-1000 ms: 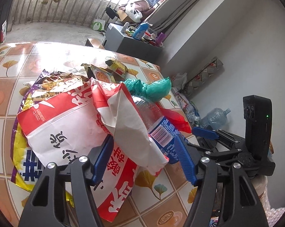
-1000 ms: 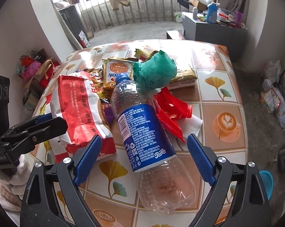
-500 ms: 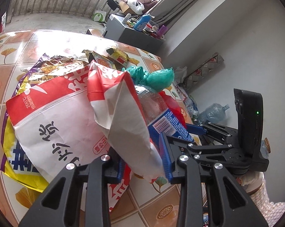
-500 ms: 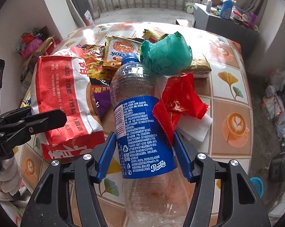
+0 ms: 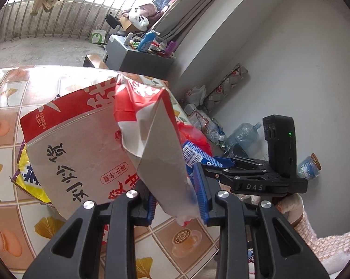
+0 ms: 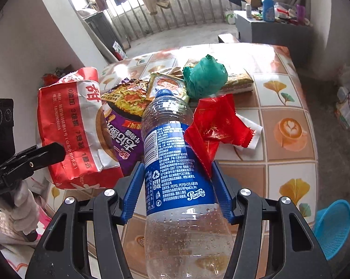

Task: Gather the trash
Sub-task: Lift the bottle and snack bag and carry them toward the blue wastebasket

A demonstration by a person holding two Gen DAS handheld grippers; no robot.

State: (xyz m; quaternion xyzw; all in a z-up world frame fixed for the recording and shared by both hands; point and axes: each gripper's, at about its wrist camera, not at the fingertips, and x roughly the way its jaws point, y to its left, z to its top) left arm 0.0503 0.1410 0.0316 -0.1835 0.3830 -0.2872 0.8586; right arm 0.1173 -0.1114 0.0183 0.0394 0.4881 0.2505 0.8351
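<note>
In the left wrist view, the left gripper [image 5: 176,203] is clenching a folded corner of the red and white paper bag [image 5: 89,144]. The bag is rising up and away from the blue pads toward the far left, its long axis slanting over the tiled table [image 5: 5,107], with its lower edge near a yellow and purple wrapper [image 5: 29,176]. Part of the bag's weight is looking as if it is hanging from the pinch. To the right, the right gripper [image 5: 212,162] is showing side-on, pointing left toward the heap, with a gloved hand and pink sleeve under it.

In the right wrist view, the right gripper [image 6: 175,186] is grasping the plastic bottle [image 6: 175,162] across its blue label, both pads pressing on the sides. The bottle's long axis is running straight along the fingers, cap far, base near and hanging toward the camera. A red wrapper [image 6: 217,125] is lying against its right side, possibly nipped at the right pad, a green crumpled bag [image 6: 205,79] just beyond the cap, and a purple snack packet [image 6: 126,125] to the left. The paper bag is standing further left, above the left gripper's tip. A blue basket [image 6: 333,230] is sitting low at the near right, off the table, nearer the right hand, so I judge the bottle is heading there.
</note>
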